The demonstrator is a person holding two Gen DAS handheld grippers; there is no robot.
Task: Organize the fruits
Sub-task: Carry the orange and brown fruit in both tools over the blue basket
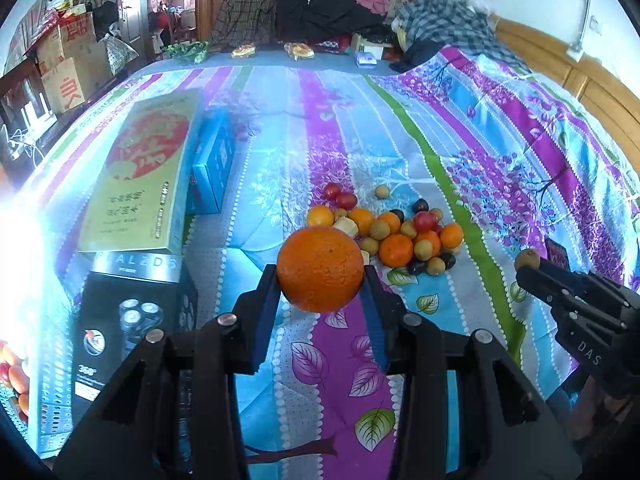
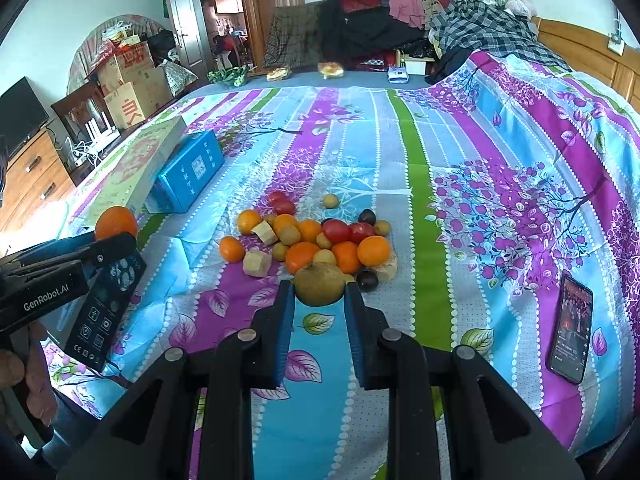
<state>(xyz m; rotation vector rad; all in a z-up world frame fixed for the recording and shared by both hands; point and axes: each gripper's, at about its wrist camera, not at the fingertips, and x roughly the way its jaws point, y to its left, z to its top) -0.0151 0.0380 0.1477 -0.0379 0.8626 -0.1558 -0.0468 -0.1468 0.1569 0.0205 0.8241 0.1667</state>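
Two fruits are held above the bed [image 2: 420, 152]: an orange [image 1: 320, 269], firm, gripped midway by the left gripper [image 1: 320, 280], and a small brownish fruit [image 2: 320, 283], likely softer, by the right gripper [image 2: 319, 292].

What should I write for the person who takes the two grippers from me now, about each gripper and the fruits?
Left gripper: shut on an orange, held above the bedspread.
Right gripper: shut on a brownish-yellow fruit, just in front of the fruit pile.
Done: two fruits picked; some fruit seems already to lie in a white perforated basket at the far left, though glare hides much.
Left: place both held fruits, then sort the mixed pile that remains on the bed.
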